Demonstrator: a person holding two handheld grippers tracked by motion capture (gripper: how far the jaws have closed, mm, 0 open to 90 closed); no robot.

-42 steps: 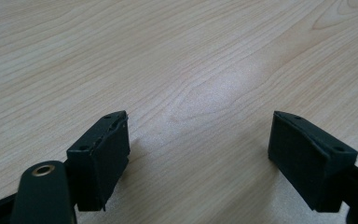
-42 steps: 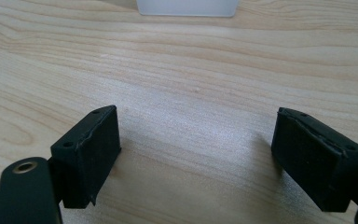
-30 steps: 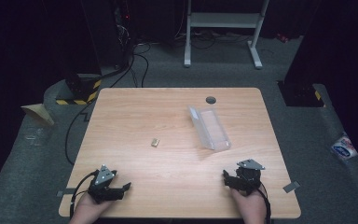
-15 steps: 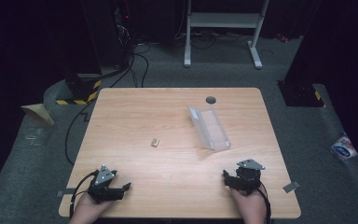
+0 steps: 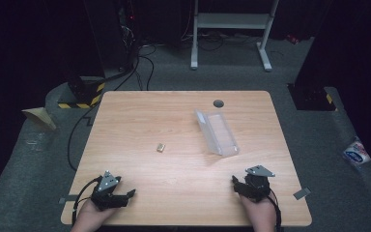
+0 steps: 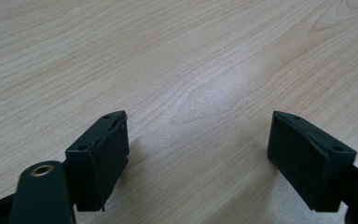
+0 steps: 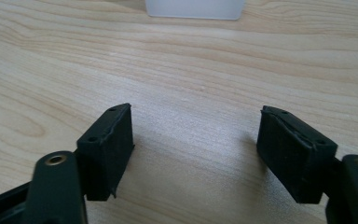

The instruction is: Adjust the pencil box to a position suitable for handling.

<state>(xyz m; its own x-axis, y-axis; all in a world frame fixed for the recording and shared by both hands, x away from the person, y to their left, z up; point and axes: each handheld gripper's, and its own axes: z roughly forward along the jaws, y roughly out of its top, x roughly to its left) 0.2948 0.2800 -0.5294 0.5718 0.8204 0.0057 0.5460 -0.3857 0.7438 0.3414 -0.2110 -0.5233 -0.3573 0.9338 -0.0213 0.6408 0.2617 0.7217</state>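
step: start, nothing held | left gripper (image 5: pixel 125 195) spread on bare table (image 5: pixel 183 188) at near edge, I held it idle | right gripper (image 5: pixel 235 182) spread, jaws just closing a little, empty | small brass piece (image 5: pixel 160 147) mid-table | clear plastic case (image 5: pixel 217 132) farther right | next, I judged: reach forward and line up the jaws

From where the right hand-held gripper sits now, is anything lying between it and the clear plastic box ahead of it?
Nothing visible does. The right hand-held gripper rests near the table's front edge with jaws apart and empty, having just been closing a little. Only bare wood lies between it and the clear plastic box. The small brass-coloured piece lies off to the left.
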